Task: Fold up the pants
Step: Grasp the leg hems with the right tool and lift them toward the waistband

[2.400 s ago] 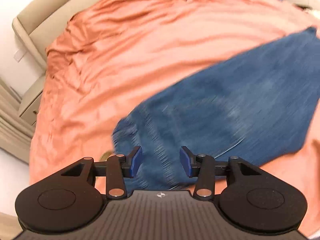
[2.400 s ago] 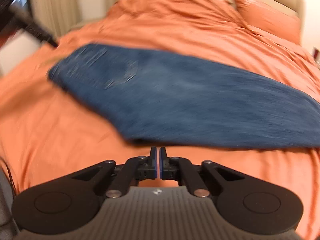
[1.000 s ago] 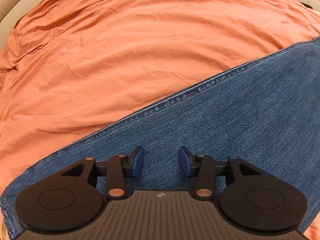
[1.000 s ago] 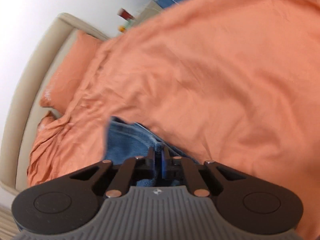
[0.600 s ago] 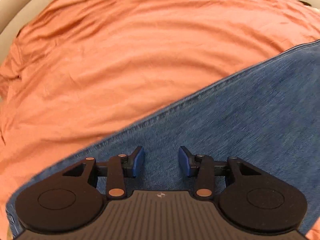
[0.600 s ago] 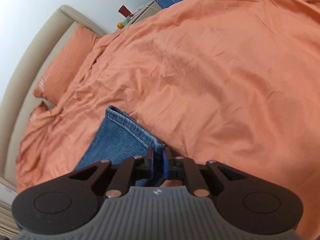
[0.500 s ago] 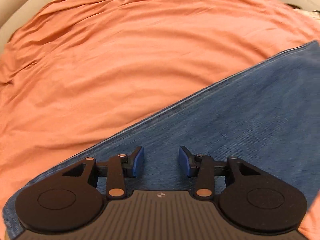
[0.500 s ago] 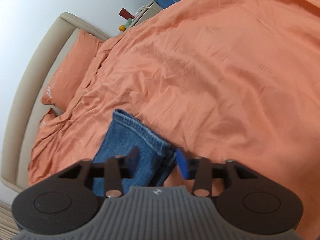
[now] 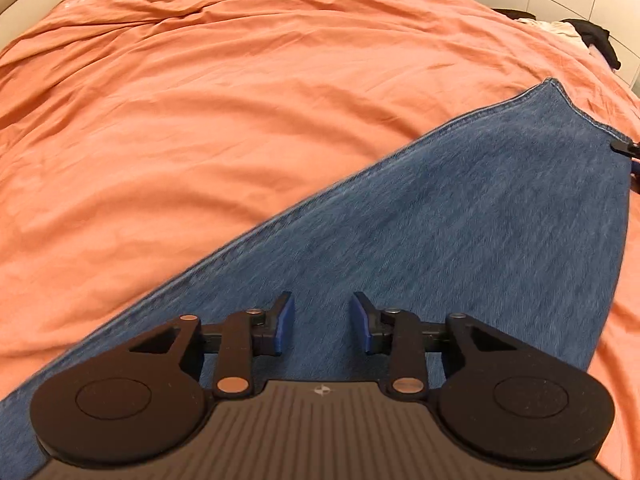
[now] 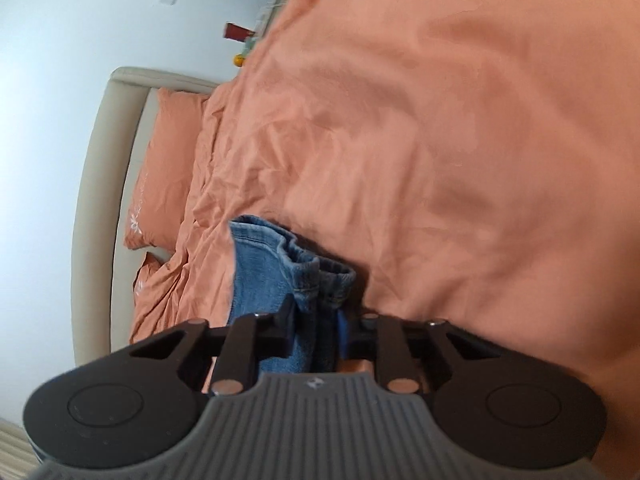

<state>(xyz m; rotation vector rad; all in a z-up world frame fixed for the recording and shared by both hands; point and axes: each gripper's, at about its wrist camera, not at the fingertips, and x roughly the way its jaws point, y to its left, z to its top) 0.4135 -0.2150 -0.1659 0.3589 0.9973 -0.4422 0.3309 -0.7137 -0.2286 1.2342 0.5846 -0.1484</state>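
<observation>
Blue denim pants [image 9: 460,216] lie flat on the orange bed cover [image 9: 240,100], stretching from lower left to the hem at upper right. My left gripper [image 9: 322,326] is open and empty, hovering over the middle of the pants. In the right wrist view the bunched hem of the pants [image 10: 296,272] sits between the fingers of my right gripper [image 10: 316,326]. Its jaws stand apart around the denim, lightly touching it at most. A tip of the right gripper [image 9: 628,148] shows at the hem in the left wrist view.
Orange pillows [image 10: 168,168] lie against a beige headboard [image 10: 92,200]. A bedside stand with small items [image 10: 240,48] is by the wall. Dark and white clothes [image 9: 580,32] lie at the bed's far edge.
My right gripper, shut on the pants hem one second ago, has opened, and its view has tilted. My left gripper stayed open and has drawn back, so more of the pants shows.
</observation>
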